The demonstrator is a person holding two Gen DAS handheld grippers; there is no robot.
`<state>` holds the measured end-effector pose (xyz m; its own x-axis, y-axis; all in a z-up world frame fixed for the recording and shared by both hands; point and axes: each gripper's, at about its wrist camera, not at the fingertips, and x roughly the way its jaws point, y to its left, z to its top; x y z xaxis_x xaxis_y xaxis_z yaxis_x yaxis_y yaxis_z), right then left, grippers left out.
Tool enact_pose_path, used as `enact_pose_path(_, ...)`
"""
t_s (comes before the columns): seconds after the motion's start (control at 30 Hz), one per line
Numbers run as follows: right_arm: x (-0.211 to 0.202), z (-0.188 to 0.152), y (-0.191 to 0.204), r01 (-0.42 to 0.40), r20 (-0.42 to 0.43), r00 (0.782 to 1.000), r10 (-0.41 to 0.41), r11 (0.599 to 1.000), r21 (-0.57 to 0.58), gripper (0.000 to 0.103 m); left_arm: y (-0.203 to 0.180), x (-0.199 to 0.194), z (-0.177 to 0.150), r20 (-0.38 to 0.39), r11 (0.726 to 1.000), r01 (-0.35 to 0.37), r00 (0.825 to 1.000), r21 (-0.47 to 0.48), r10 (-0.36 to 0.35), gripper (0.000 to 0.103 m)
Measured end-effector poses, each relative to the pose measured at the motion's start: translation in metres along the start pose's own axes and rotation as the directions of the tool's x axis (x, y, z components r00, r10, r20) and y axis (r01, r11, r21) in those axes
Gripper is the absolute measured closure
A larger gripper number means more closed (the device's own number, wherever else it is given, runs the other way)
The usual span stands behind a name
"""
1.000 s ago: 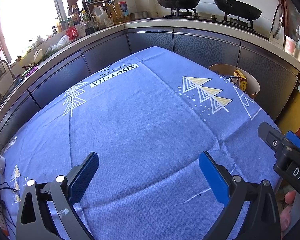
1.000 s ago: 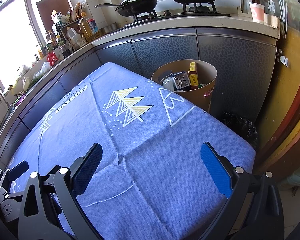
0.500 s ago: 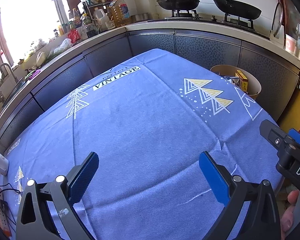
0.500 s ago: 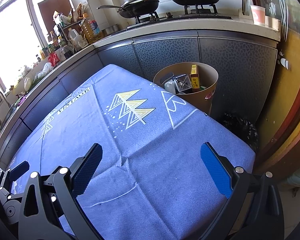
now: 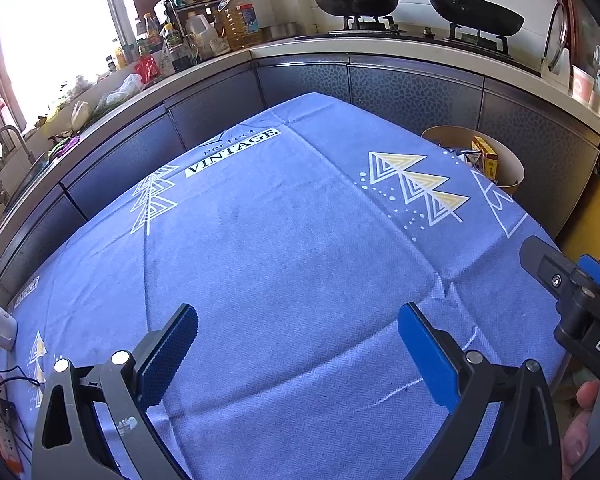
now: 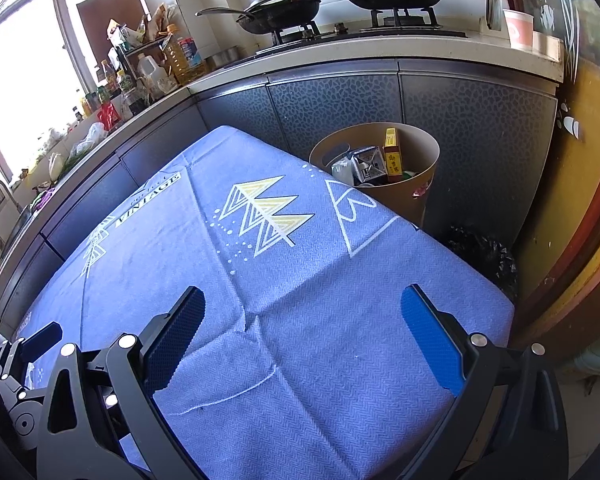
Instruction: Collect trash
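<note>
left claw (image 5: 298,332): open, empty, above blue-clothed worktop (image 5: 284,248)
right claw (image 6: 302,320): open, empty, over worktop near its right edge
trash (image 6: 374,162): boxes and wrappers in bin, well ahead of both claws
bin (image 6: 410,196): tan, on floor beside worktop's far right corner

Table (image 5: 500,216) under creased blue tablecloth (image 5: 292,264)

You see a blue tablecloth (image 6: 300,320) printed with white and yellow triangle trees. The bin (image 6: 416,196) is tan, holding a yellow and red box (image 6: 392,156). Both grippers' pads (image 5: 424,356) are blue on black frames.
</note>
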<state>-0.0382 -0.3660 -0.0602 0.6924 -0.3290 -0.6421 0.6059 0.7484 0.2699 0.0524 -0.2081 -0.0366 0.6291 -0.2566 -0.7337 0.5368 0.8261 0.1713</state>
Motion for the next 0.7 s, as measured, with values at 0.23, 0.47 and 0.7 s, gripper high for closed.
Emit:
enact_pose_path(0.23,0.0001,0.001,0.0005,-0.001,0.005,1.0,0.001,1.0,-0.007,0.006,-0.001,-0.0007,-0.001,-0.001,1.0,0.007,1.0,0.0,-0.007,0.003)
enact_pose_path(0.47,-0.0019,0.0004,0.0011,0.0,0.009,1.0,0.0,1.0,-0.005,0.006,-0.0019,-0.0032,-0.001,0.0,1.0,0.024,1.0,-0.001,-0.024,0.003)
enact_pose_path(0.7,-0.0052,0.0036,-0.0046,0.008,0.021,1.0,-0.008,1.0,0.003,0.006,-0.0046,-0.007,-0.0008,0.011,0.999,0.053,0.999,0.002,-0.053,0.003)
